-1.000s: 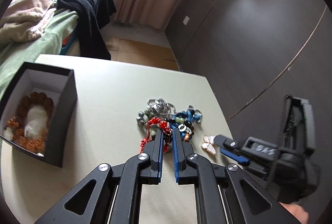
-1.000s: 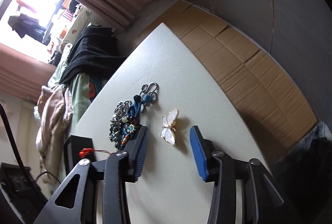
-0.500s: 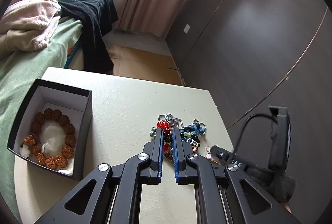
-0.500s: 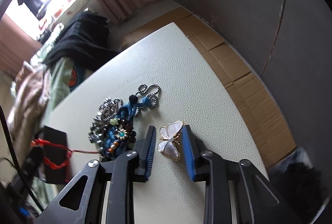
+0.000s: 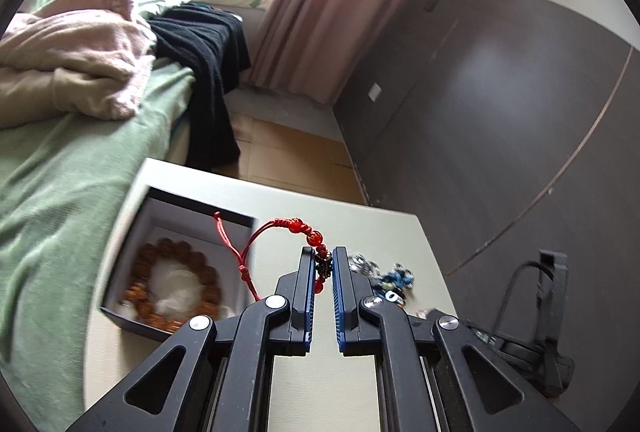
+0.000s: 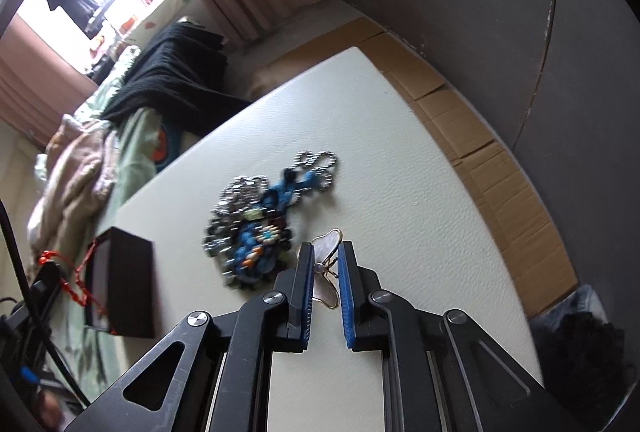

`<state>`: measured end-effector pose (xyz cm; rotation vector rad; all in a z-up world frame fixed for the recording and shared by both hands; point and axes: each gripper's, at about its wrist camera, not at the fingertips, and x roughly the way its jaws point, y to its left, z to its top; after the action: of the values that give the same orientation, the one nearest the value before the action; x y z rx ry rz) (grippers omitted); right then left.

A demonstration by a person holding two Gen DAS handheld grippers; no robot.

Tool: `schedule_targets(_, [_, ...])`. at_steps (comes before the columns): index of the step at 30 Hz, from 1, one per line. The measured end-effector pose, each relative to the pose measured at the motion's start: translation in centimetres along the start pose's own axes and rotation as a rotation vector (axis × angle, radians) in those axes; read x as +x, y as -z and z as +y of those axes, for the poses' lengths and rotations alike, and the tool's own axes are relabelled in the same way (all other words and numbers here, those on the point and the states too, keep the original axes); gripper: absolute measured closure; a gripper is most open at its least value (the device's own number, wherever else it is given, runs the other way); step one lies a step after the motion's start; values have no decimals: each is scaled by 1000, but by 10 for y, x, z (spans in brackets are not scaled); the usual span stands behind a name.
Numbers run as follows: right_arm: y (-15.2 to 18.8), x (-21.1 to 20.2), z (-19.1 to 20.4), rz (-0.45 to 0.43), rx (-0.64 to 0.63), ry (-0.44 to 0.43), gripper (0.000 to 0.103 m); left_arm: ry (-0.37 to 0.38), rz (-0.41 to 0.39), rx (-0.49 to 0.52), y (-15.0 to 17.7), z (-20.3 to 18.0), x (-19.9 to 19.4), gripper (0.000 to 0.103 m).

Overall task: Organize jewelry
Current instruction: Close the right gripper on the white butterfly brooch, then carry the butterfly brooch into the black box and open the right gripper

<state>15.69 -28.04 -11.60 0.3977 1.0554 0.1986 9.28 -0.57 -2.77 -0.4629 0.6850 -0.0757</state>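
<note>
Now the left hand-held gripper (image 5: pixel 323 264) pinches a red beaded bracelet (image 5: pixel 308 232), lifted above the desk (image 5: pixel 360 228); the right hand-held gripper (image 6: pixel 325 266) has just closed on the butterfly brooch (image 6: pixel 326 246); tangled jewelry (image 6: pixel 260 228) lies just left; beyond, a black box (image 6: pixel 120 284).

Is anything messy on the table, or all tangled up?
Yes. A pile of bead bracelets and silver chains lies jumbled together on the table, outside the black box; only a brown bead bracelet sits neatly inside it.

Your left camera looks down from near the table (image 5: pixel 360 232), facing the bed, your right camera closer, both sharing the black box (image 6: pixel 120 272).
</note>
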Motion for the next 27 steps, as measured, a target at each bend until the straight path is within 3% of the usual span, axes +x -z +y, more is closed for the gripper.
schedule_targets(7, [11, -16, 24, -40, -32, -76, 89, -34, -18, -93, -16, 39, -6, 92])
schedule_targets(9, [13, -19, 32, -47, -47, -98, 89, -31, 32, -130, -19, 49, -1, 70])
schedule_targets(10, [14, -20, 35, -51, -53, -106, 89, -27, 39, -148, -18, 53, 0, 47])
schedule_targets(11, [15, -22, 39, -55, -60, -118, 89, -28, 25, -171, -18, 58, -4, 32])
schedule_targets(12, [15, -22, 43, -58, -65, -132, 89, -33, 5, -183, -18, 61, -8, 28])
schedule_targets(14, [17, -24, 49, -61, -72, -161, 89, -42, -21, -178, -19, 64, -17, 26])
schedule_targets(27, [23, -31, 111, -78, -135, -323, 89, -79, -5, -203, -16, 91, -33, 26])
